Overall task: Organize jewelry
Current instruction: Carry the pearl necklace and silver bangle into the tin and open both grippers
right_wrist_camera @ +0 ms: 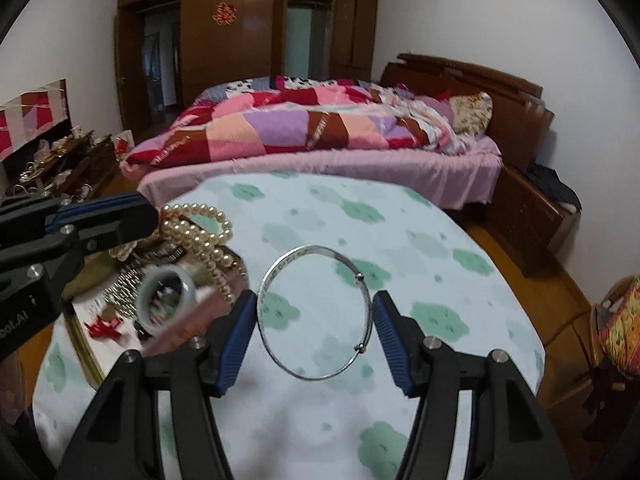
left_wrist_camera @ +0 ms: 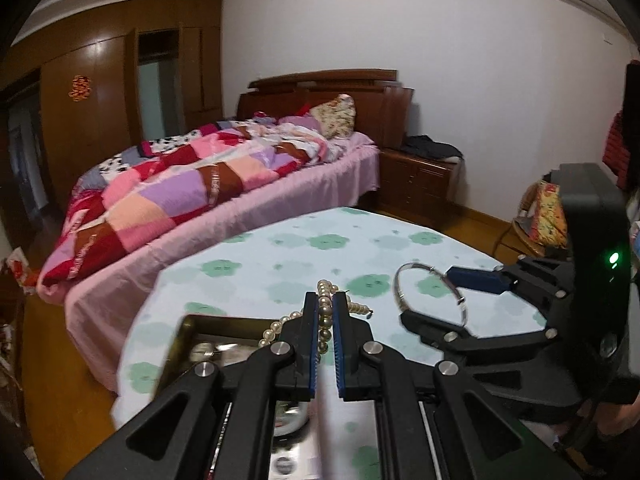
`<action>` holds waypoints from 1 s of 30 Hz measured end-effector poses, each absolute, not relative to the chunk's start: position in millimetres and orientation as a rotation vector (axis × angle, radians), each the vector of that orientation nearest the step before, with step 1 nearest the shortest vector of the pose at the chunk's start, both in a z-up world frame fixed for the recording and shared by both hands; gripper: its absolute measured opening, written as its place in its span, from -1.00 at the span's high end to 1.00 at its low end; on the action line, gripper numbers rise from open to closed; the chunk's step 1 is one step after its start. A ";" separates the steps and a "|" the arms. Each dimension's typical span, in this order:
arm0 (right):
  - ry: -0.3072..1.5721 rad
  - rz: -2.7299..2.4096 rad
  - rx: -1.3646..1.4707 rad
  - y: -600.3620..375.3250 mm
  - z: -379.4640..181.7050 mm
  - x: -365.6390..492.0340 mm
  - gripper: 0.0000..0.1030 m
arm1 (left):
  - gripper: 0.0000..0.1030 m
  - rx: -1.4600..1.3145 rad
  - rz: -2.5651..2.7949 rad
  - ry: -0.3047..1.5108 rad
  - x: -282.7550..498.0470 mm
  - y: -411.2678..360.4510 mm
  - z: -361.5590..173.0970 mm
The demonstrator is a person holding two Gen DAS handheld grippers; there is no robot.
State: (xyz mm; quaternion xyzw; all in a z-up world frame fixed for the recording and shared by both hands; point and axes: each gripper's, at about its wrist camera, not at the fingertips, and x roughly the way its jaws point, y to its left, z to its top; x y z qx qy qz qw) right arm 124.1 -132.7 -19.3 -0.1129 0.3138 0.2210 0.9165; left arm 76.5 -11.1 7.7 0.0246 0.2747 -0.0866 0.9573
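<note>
Right wrist view shows your right gripper (right_wrist_camera: 315,320) spread wide with the thin silver bangle bracelet (right_wrist_camera: 316,313) held across the gap, its rim touching both blue ribbed pads (right_wrist_camera: 239,334), lifted above the round table covered in a white cloth with green flower prints (right_wrist_camera: 420,264). To the right and ahead of the bangle the cloth lies bare up to the table's curved edge; beyond that edge sits the bed with a pink sheet and patchwork quilt (right_wrist_camera: 320,128).

Your left gripper (left_wrist_camera: 326,312) is pressed together on the cream pearl bead strand (left_wrist_camera: 326,308), which hangs in loops over the gold-rimmed rectangular tray (right_wrist_camera: 82,344) at the table's left edge. That tray holds a pale green jade bangle (right_wrist_camera: 166,296), a metal link band (right_wrist_camera: 124,284), a small red bow-shaped piece (right_wrist_camera: 102,327) and more pearl loops, crowded together. From the left wrist view, the two grippers sit near each other, the silver bangle just right of the pearls.
</note>
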 end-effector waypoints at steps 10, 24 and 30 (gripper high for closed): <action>0.605 0.542 -0.264 -88.5 -10.4 124.2 -0.20 | 0.90 -0.010 -0.072 0.582 77.2 36.7 -1.8; 0.636 0.646 -0.323 -31.6 -34.0 129.9 -0.20 | 0.89 -0.052 -0.014 0.659 77.3 67.7 -41.3; 0.692 0.659 -0.353 -20.7 -58.6 135.1 -0.20 | 0.89 -0.062 -0.008 0.705 79.5 71.8 -58.0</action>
